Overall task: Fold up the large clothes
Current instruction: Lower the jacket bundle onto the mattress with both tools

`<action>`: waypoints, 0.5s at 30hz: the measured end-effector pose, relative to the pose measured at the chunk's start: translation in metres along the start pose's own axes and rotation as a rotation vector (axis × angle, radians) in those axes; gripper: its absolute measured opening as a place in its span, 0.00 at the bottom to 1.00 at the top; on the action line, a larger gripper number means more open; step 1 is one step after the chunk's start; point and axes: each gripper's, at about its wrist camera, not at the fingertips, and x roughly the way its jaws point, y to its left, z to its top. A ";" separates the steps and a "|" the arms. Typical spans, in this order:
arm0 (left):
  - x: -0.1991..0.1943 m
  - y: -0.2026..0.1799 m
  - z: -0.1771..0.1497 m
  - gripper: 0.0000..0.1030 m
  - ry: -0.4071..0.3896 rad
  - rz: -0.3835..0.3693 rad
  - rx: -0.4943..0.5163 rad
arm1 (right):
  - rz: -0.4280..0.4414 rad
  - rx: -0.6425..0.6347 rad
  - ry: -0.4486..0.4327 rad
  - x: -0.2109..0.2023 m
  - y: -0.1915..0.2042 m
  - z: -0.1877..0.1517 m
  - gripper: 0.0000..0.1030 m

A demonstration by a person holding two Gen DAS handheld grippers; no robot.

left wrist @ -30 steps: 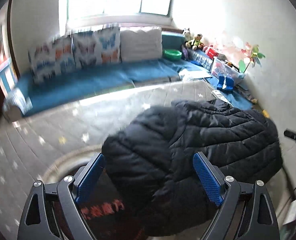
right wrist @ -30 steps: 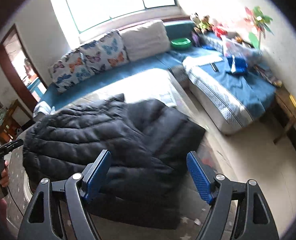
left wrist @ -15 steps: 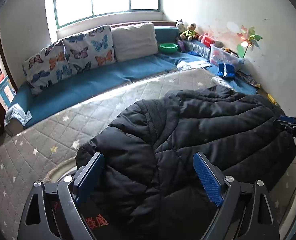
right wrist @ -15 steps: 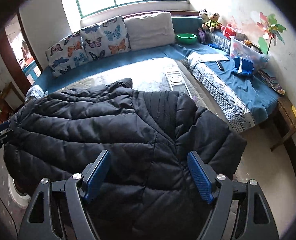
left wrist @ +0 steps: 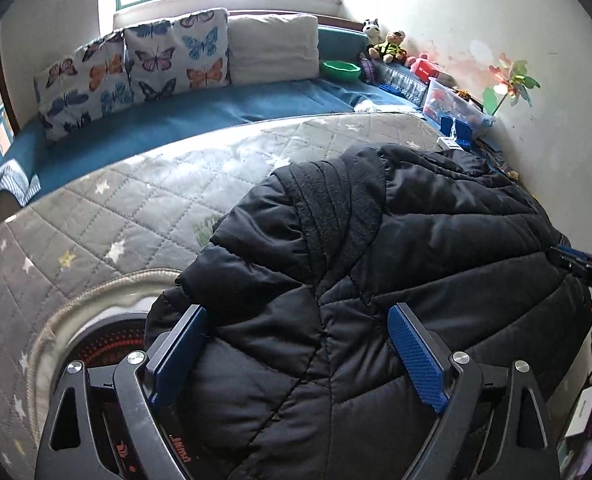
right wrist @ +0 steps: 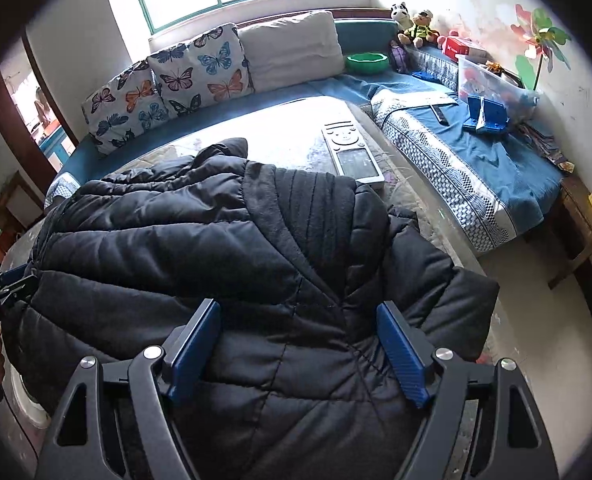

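Note:
A black quilted puffer jacket lies bunched on the grey star-quilted table cover; it also fills the right wrist view. My left gripper is open, its blue pads on either side of a bulge of the jacket at its left end. My right gripper is open, its pads astride the jacket near its right end. The right gripper's tip shows at the far right of the left wrist view. The left gripper's tip shows at the far left of the right wrist view.
A blue sofa with butterfly cushions runs behind the table. A white tablet-like device lies on the table beyond the jacket. A green bowl, soft toys, a clear box and a blue stand sit on the right bench.
Both grippers have moved down and closer over the jacket, which now fills the lower half of both views. The jacket has been lowered and spread on the table.

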 end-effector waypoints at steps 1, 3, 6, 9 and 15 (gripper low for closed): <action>0.003 0.001 0.000 0.97 0.003 0.007 0.005 | -0.007 -0.003 0.001 0.001 0.001 0.000 0.84; 0.007 0.001 0.001 0.98 0.008 0.021 0.013 | -0.019 -0.004 0.000 0.000 0.003 0.000 0.84; 0.003 0.004 0.003 0.97 0.006 0.028 0.014 | -0.051 -0.019 -0.016 -0.008 0.009 0.003 0.84; -0.014 0.000 0.005 0.97 -0.023 0.064 0.037 | -0.053 -0.027 -0.048 -0.022 0.017 0.008 0.84; -0.053 -0.021 0.020 0.96 -0.104 0.032 0.063 | 0.015 -0.065 -0.119 -0.040 0.040 0.023 0.84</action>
